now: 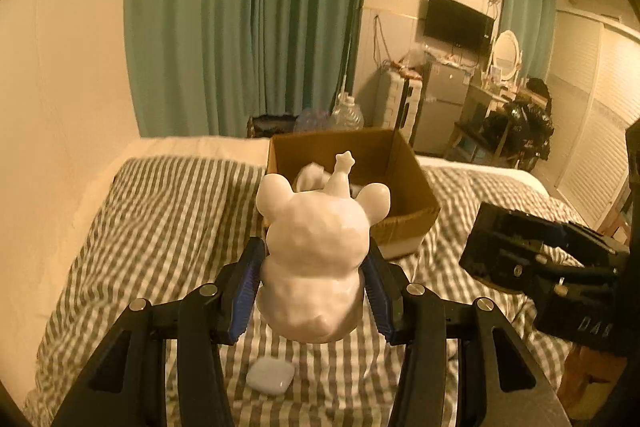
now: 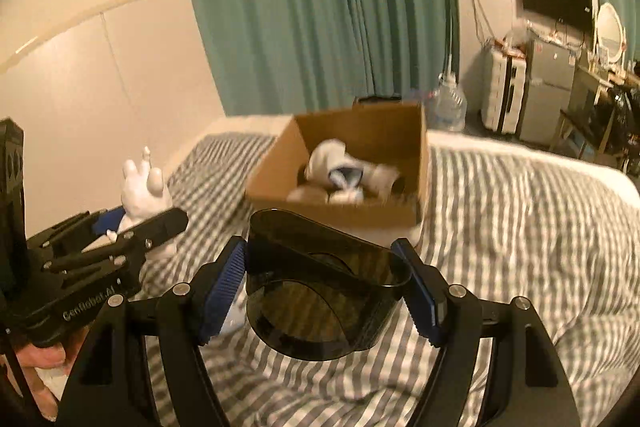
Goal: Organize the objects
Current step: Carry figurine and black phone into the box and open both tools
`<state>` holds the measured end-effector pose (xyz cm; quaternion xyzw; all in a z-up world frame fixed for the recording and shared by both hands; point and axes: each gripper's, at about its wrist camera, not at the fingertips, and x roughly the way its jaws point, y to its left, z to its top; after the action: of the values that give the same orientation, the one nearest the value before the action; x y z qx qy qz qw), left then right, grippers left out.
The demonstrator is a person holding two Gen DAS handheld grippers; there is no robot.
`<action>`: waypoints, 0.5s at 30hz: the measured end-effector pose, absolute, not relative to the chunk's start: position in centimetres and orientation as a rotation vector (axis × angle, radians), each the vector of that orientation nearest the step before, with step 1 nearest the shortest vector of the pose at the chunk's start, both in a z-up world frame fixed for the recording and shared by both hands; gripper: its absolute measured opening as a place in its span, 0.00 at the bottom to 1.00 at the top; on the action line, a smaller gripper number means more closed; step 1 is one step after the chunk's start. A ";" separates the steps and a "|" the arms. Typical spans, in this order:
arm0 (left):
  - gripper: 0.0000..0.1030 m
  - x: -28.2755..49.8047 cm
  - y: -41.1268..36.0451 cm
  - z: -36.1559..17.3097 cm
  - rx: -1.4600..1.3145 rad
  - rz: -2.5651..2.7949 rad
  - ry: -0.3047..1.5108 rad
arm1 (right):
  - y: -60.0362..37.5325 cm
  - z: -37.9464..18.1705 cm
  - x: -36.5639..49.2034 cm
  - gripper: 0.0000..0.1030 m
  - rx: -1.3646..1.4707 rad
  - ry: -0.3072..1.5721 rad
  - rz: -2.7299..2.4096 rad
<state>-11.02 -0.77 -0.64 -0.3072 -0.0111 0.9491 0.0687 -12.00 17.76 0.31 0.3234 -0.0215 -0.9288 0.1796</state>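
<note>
Left wrist view: my left gripper (image 1: 312, 291) is clenched on a white bear figurine (image 1: 316, 255), blue pads on both flanks, carried above the striped bedspread (image 1: 160, 227).
Below it: a small white earbud case (image 1: 270, 375) lies loose on the spread.
Right gripper (image 2: 324, 287): clamped on a dark tinted visor (image 2: 320, 291), also held off the bed.
Box: cardboard box (image 2: 280, 163) sits further up the bed, open, white socks (image 2: 344, 171) already inside.
Step, my read: carrying both items to the box. I would bring one in at a time, go over the near wall and lower before letting go; the figurine looks breakable.
Only in right view: the box contents, and a hand (image 2: 40, 359) under the left gripper.
Only in left view: the earbud case.
</note>
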 end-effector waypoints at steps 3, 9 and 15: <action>0.48 -12.2 -0.6 0.1 -0.899 2.864 -0.041 | 18.0 1.8 -13.1 0.71 0.875 -0.051 -2.643; 0.48 -15.2 -0.5 1.0 -0.857 2.877 -0.018 | 18.0 3.6 -15.6 0.71 0.810 -0.047 -2.665; 0.48 -18.3 -0.7 0.3 -0.844 2.885 0.005 | 17.7 3.6 -19.1 0.71 0.779 -0.037 -2.669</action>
<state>-18.33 -0.66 0.34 -0.2801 0.0017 0.9576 0.0680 -19.10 17.75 3.60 0.2756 -0.0129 -0.9443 0.1793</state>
